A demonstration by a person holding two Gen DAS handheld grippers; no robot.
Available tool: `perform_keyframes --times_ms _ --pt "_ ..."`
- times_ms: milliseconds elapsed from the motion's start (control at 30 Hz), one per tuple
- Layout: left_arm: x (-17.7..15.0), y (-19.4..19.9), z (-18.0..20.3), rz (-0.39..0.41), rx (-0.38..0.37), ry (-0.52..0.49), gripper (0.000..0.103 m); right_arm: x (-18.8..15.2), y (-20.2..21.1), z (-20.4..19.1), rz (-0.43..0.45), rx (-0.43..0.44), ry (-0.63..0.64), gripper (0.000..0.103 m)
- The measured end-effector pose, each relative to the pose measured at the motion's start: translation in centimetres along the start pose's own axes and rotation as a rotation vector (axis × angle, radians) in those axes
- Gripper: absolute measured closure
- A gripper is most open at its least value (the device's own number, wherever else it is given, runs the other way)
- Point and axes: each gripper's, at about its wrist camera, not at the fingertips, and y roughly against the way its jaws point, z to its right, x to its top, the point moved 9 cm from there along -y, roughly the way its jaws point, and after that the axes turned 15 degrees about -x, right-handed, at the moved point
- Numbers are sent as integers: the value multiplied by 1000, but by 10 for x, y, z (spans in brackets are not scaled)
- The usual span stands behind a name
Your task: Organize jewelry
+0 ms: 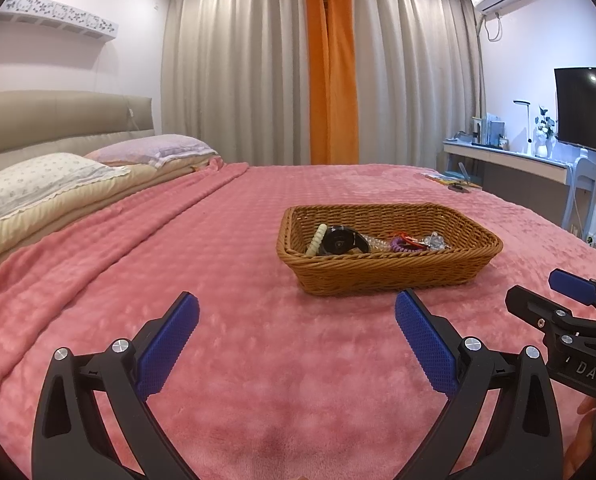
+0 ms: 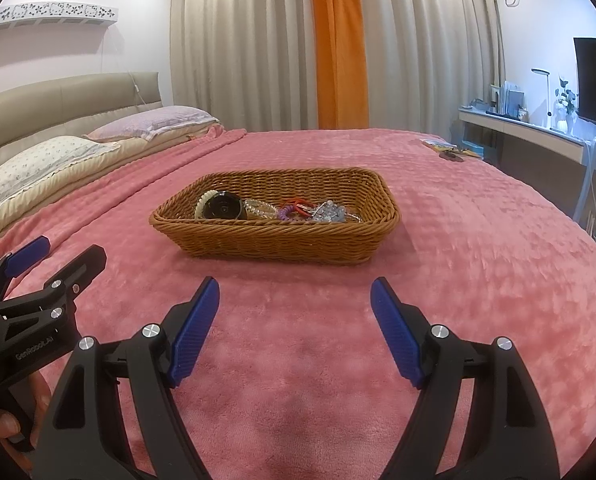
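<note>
A brown wicker basket (image 1: 389, 272) (image 2: 278, 240) sits on the pink blanket (image 1: 238, 240) (image 2: 477, 240), ahead of both grippers. Inside lie a black round case (image 1: 339, 242) (image 2: 222, 209), a cream beaded bracelet (image 1: 315, 240) (image 2: 202, 202), a clear bead bracelet (image 2: 260, 207), a purple coil band (image 1: 401, 245) (image 2: 286, 213) and a silvery crystal piece (image 1: 435, 240) (image 2: 329, 212). My left gripper (image 1: 296, 308) is open and empty, short of the basket's near left corner. My right gripper (image 2: 296, 290) is open and empty, just before the basket's near wall.
Two pillows (image 1: 38, 184) and a padded headboard (image 1: 58, 116) lie at the left. Small items (image 1: 451, 182) rest on the far right part of the bed. A desk (image 1: 509, 160) with a monitor (image 1: 585, 108) stands at the right; curtains (image 1: 258, 72) hang behind.
</note>
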Motion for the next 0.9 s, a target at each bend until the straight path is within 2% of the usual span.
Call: perform_keyframes --times_ms 900 --pt "0 0 -1 -1 5 6 8 2 1 0 5 -2 16 28"
